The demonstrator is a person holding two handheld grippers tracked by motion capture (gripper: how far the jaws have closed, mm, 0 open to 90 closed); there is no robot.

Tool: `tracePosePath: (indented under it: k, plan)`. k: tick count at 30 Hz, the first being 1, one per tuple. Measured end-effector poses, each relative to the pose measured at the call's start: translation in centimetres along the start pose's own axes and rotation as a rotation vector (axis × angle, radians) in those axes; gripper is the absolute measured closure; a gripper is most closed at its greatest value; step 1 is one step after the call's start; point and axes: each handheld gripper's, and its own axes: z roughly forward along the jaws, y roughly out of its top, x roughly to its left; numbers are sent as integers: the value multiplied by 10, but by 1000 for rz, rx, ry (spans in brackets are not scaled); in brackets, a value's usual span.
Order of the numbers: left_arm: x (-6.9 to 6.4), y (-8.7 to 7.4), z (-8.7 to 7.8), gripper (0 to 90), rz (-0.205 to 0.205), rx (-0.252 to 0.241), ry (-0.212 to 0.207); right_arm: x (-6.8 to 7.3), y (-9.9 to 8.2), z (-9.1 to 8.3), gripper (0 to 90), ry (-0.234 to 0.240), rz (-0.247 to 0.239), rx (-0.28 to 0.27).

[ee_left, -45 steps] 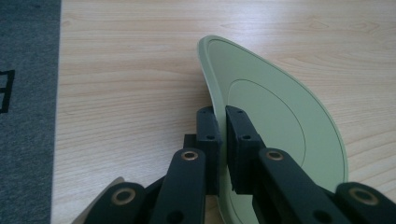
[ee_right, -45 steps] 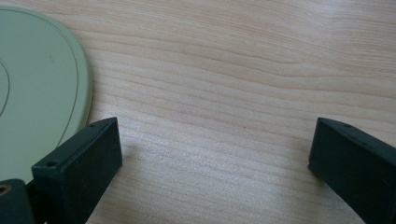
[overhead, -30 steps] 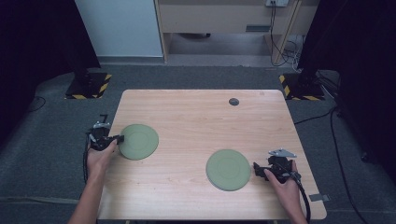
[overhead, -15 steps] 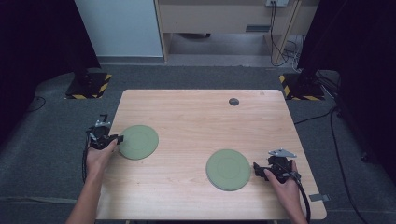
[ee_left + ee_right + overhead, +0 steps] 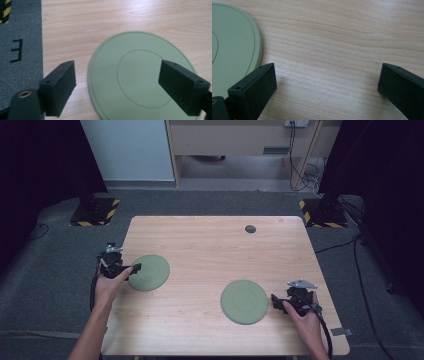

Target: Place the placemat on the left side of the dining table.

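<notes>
**Both claws wide beside two green plates**

Two flat, round green plates lie on the wooden surface (image 5: 210,245). The left plate (image 5: 148,272) sits close to the surface's left edge, and the right plate (image 5: 244,301) sits nearer the front right, well apart from the first.

The left claw (image 5: 131,270) is at the left plate's near rim. Its jaws have just been opening and now stand wide. In the left gripper view one jaw is over the bare wood beside the plate (image 5: 140,77) and the other is over the plate's face, with nothing pressed between them.

The right claw (image 5: 276,300) is just beside the right plate's right rim. Its jaws also stand wide over bare wood, with the plate's edge (image 5: 234,50) by one jaw.

A small dark disc (image 5: 250,229) lies near the far edge.
</notes>
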Motion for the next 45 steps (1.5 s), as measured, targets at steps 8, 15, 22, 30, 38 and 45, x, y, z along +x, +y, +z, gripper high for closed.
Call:
tracePosePath:
  k: [8,15,22,30,38,45]
  plan:
    - [-19,6,5,55,23,7,-33,0,0,0,18,2,-2,1]
    - [-32,12,4,55,29,-19,-59,0,0,0,17,2,-1,1]
    - [-49,15,2,54,41,-40,-98,0,0,0,17,2,-2,1]
    - [-77,16,3,53,77,-51,-169,0,0,0,17,2,-1,1]
    - [-107,13,10,52,95,-69,-253,0,0,0,16,3,-2,2]
    - [-118,13,14,49,103,-66,-270,-1,0,0,15,3,-4,2]
